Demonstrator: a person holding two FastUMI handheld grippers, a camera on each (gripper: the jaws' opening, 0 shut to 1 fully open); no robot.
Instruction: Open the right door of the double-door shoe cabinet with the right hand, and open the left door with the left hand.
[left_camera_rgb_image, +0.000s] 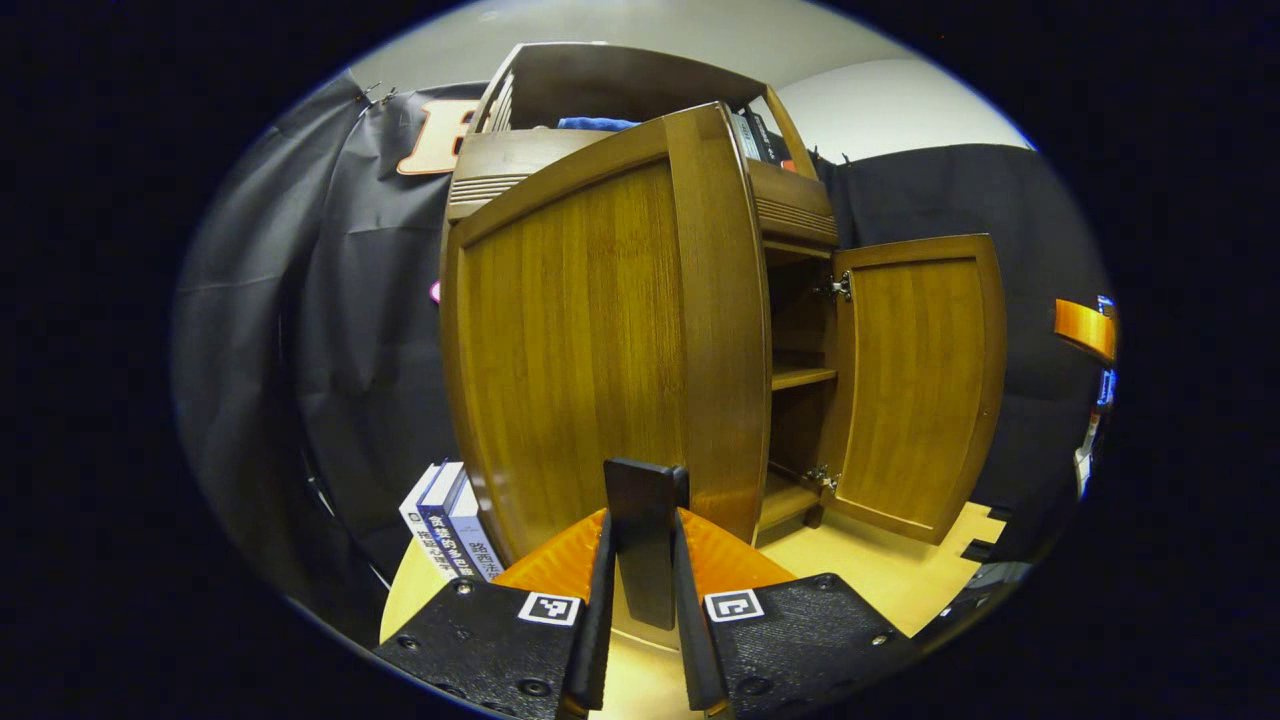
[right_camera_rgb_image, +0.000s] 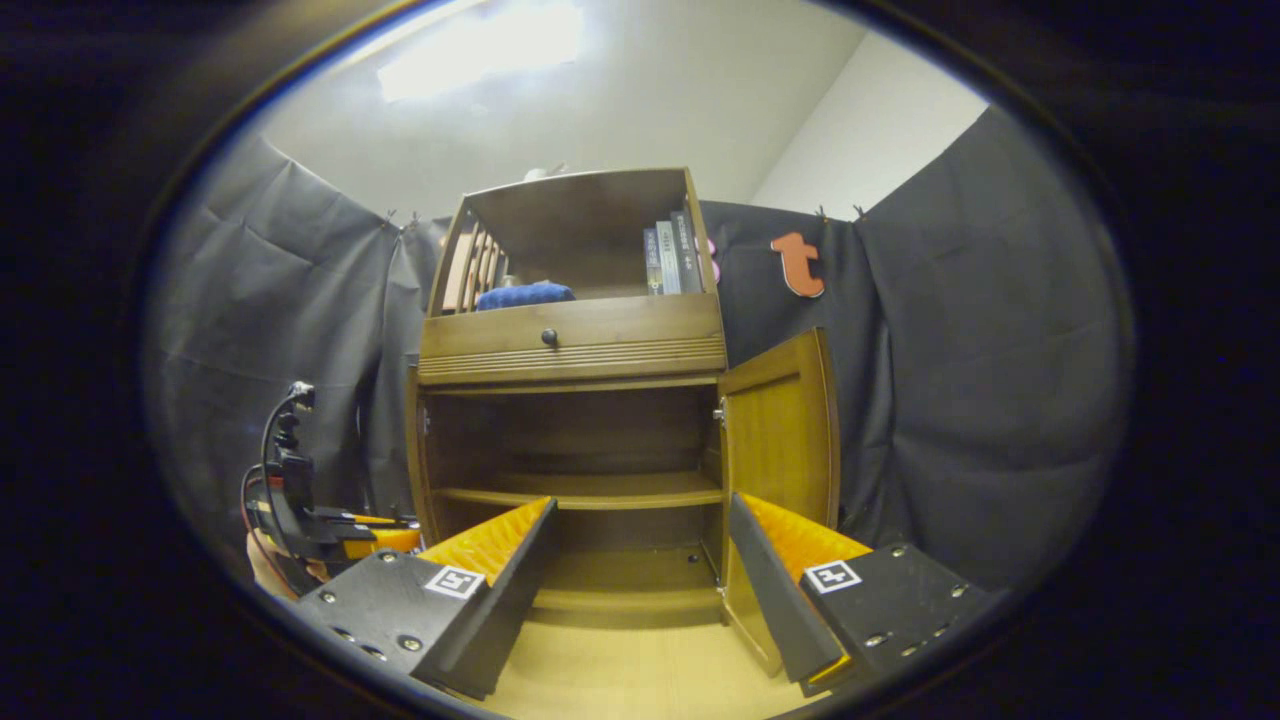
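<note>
Wooden right door (left_camera_rgb_image: 915, 385) stands open, my right gripper (right_camera_rgb_image: 640, 560) wide and empty, while my left gripper (left_camera_rgb_image: 645, 560) pinches the half-swung left door (left_camera_rgb_image: 600, 340)'s handle (left_camera_rgb_image: 642, 530).

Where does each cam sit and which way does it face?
Left gripper view: rides the left gripper, close against the left door; fingers clamp a dark handle.
Right gripper view: rides the right gripper, farther back, facing the open cabinet; fingers spread.
Shared: right door swung open, inner shelf, blue cloth.
</note>
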